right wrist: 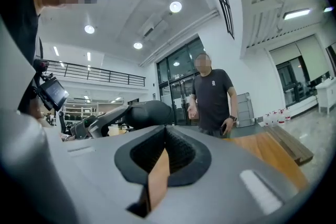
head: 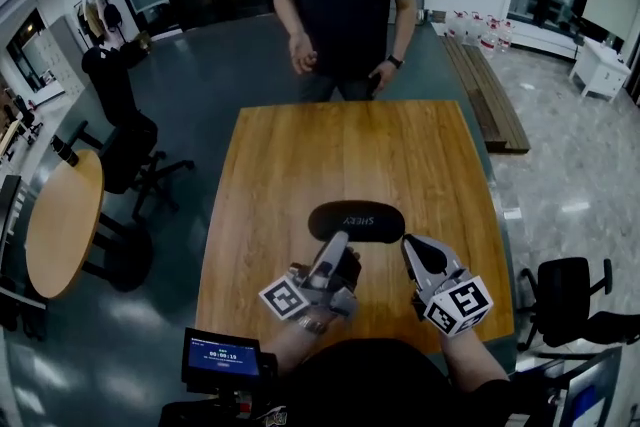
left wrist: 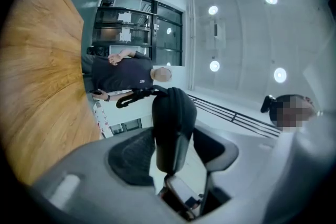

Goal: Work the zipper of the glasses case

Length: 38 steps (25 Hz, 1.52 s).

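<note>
Glasses case [head: 357,221] between tight L tongs [head: 337,245], R tongs [head: 412,247] shut, empty alongside, nr table [head: 330,155] front edge

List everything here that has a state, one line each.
glasses case, looks zipped shut, one end between the left tongs
left tongs, shut on the glasses case
right tongs, shut, empty
small screen, lit
</note>
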Available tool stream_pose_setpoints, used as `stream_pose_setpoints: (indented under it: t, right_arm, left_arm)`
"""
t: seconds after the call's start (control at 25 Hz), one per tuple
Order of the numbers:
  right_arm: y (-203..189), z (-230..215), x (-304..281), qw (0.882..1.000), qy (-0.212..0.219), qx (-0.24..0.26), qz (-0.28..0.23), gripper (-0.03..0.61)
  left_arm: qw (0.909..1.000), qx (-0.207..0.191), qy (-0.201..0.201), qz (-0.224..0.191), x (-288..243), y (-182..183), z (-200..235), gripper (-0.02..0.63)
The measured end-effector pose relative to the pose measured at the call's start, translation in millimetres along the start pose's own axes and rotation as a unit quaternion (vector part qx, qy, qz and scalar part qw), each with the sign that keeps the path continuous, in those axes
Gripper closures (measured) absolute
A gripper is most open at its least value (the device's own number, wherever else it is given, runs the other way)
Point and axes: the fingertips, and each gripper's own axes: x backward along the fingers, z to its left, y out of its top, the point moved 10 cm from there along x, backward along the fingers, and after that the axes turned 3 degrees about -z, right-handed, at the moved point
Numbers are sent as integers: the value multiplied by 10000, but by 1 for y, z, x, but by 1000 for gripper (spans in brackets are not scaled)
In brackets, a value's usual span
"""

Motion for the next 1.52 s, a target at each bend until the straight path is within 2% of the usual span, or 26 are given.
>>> stream_pose_setpoints:
  t: [0.08, 0.16, 0.28, 0.44, 0.56, 0.68, 0.72, 0.8, 0.88, 0.96, 1.08, 1.16, 1.24, 1.32, 1.4, 1.52]
  right_arm:
    - [9, -2, -14, 9999, -13, 4, -168, 574]
    - [19, 1, -22, 9998, 1, 14, -208, 574]
    - [16, 4, -14, 9999, -76, 111, -14, 574]
    - [4, 6, -14, 9997, -88, 159, 135, 574]
    - [-2, 5, -9, 9996, 74, 169, 195, 571]
    - [4, 11, -5, 9989, 359, 269, 96, 567]
    - [7, 12, -4, 9985, 461, 279, 37, 557]
    - [15, 14, -3, 9976, 611, 319, -101, 445]
    - [26, 13, -4, 9954, 705, 616, -183, 396]
    - [37, 12, -13, 9887, 922, 1184, -28, 321]
    - [46, 18, -35, 9676, 1387, 2013, 633, 245]
    - [44, 19, -48, 9525, 1665, 2359, 971, 235]
    - [37, 21, -52, 9462, 2001, 2259, 1164, 235]
    - [27, 23, -45, 9441, 2368, 1867, 1333, 229]
    - [17, 20, -43, 9395, 2623, 1622, 1489, 253]
    - [4, 19, -45, 9272, 2876, 1664, 1730, 260]
  left_arm:
    - [9999, -124, -79, -37, -7, 10, -3, 385]
    - [9998, -58, -100, -145, -14, 12, -13, 387]
    - [9997, 45, 54, -251, -11, 2, -18, 387]
    - [9995, -55, 191, -249, -9, 4, -12, 388]
    - [9993, 114, 193, -285, -8, 3, -4, 388]
    - [9993, 246, 32, -276, -10, 9, -4, 390]
    - [9993, 248, 3, -292, -11, 13, -5, 391]
    - [9992, 211, -31, -344, -11, 20, -7, 391]
    - [9995, 131, -76, -279, -13, 23, -8, 391]
    - [9999, 12, -137, -76, -14, 23, -8, 391]
    - [9991, -183, -201, 314, -18, 16, -8, 390]
    - [9978, -318, -209, 547, -21, 14, -6, 390]
    - [9968, -281, -35, 750, -13, 9, 0, 390]
    - [9951, -172, 66, 968, 2, 6, 2, 390]
    - [9921, -180, -65, 1238, 6, 12, 4, 390]
    - [9899, -289, -129, 1378, 3, 20, 8, 390]
